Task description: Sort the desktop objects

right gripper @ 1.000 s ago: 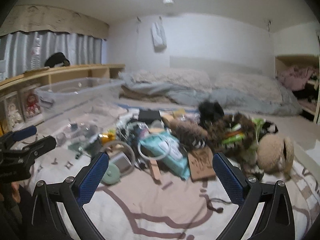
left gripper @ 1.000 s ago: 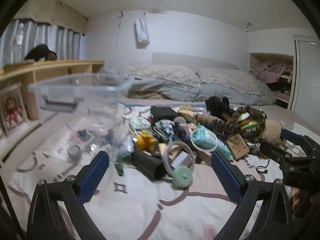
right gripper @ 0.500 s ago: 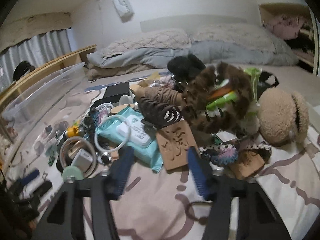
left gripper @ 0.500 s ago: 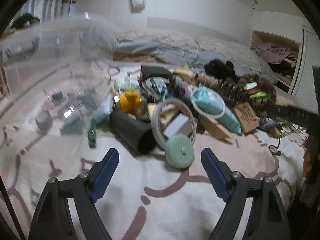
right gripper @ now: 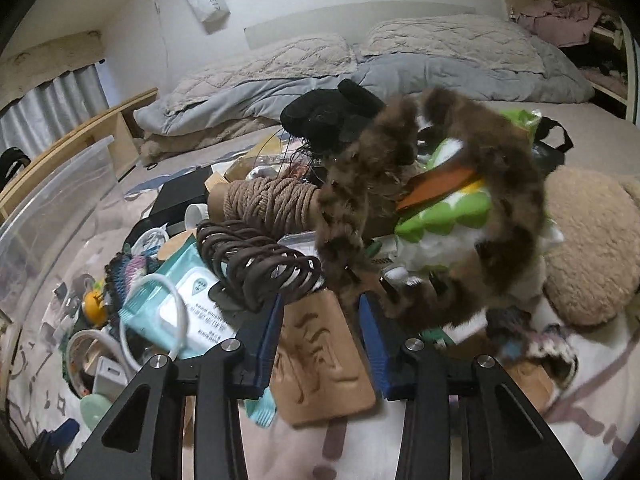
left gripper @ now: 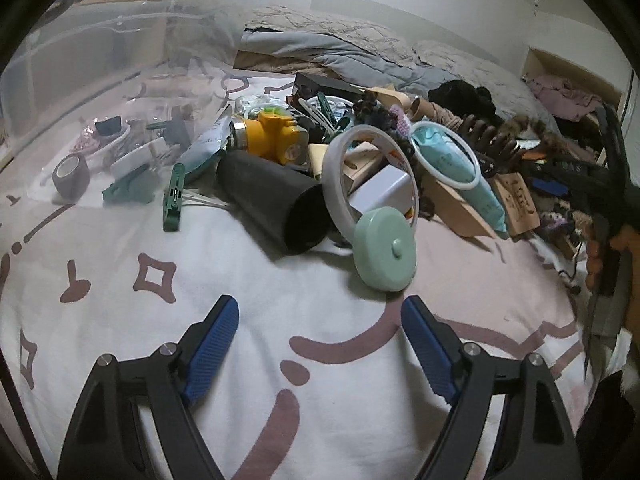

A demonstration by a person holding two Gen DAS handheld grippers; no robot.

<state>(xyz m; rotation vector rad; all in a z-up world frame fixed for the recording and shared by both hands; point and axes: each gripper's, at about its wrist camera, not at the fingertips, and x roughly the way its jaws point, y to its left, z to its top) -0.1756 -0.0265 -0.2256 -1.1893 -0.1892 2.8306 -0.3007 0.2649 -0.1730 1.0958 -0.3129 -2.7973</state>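
Note:
A pile of small objects lies on a patterned white and pink blanket [left gripper: 240, 280]. In the left wrist view my left gripper [left gripper: 320, 312] is open and empty, just short of a mint green round lid [left gripper: 385, 249], a black tube [left gripper: 272, 204] and a white ring [left gripper: 370, 168]. In the right wrist view my right gripper [right gripper: 320, 312] is open, its jaws half closed, over a brown leather tag [right gripper: 320, 360]. It is next to a bundle of dark hair ties [right gripper: 260, 264], a rope spool [right gripper: 268, 204] and a brown furry band [right gripper: 440, 184].
A clear plastic bin [left gripper: 100, 80] stands at the left, with a tape roll [left gripper: 71, 172] and clips seen through it. A teal wipes pack [right gripper: 188, 312] and a tan plush [right gripper: 592, 248] flank the right gripper. Bedding lies behind the pile.
Both grippers have dropped and moved in close to the pile. The right gripper's jaws have narrowed a lot and it now sits over the leather tag. The left stays wide open.

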